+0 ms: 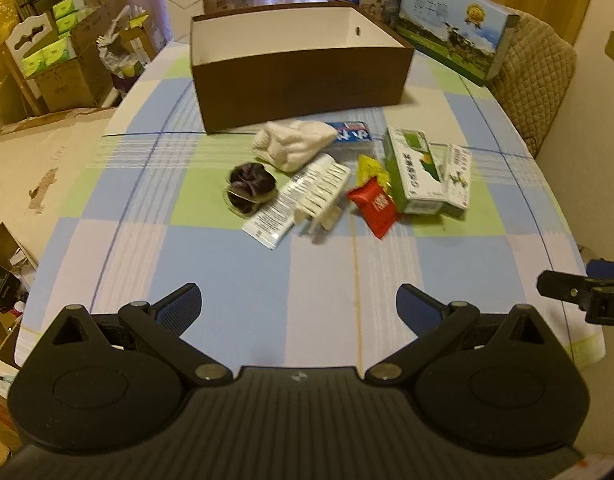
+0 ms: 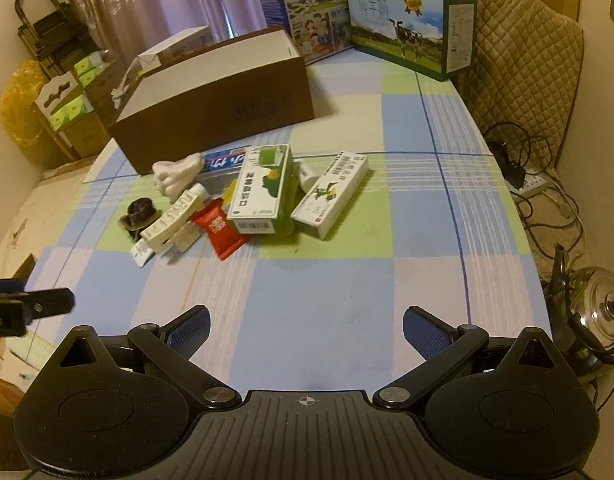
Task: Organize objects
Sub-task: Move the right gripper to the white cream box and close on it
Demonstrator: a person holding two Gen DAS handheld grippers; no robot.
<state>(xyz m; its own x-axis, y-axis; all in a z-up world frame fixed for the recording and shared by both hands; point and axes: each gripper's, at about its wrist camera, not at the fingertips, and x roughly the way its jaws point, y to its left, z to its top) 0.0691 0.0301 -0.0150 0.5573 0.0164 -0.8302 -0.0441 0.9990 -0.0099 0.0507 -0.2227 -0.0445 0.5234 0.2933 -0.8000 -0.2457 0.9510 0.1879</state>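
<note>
Clutter lies mid-table, just before the brown box (image 1: 303,80), which looks empty. Left wrist view: left gripper (image 1: 298,308) spread wide, holding nothing, well short of the pile. Sock (image 1: 295,144) soft; scrunchie (image 1: 249,194) limp; red packet (image 1: 374,204) light, likely slippery. Right wrist view: right gripper (image 2: 306,330) wide apart, empty. Green carton (image 2: 261,190) stiff, light; best pinched across its narrow sides.

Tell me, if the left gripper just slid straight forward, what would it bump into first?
Probably the white tube lying flat, or the red packet beside it. The open left gripper points across bare tablecloth toward that pile; depth is hard to judge, so which comes first is uncertain.
</note>
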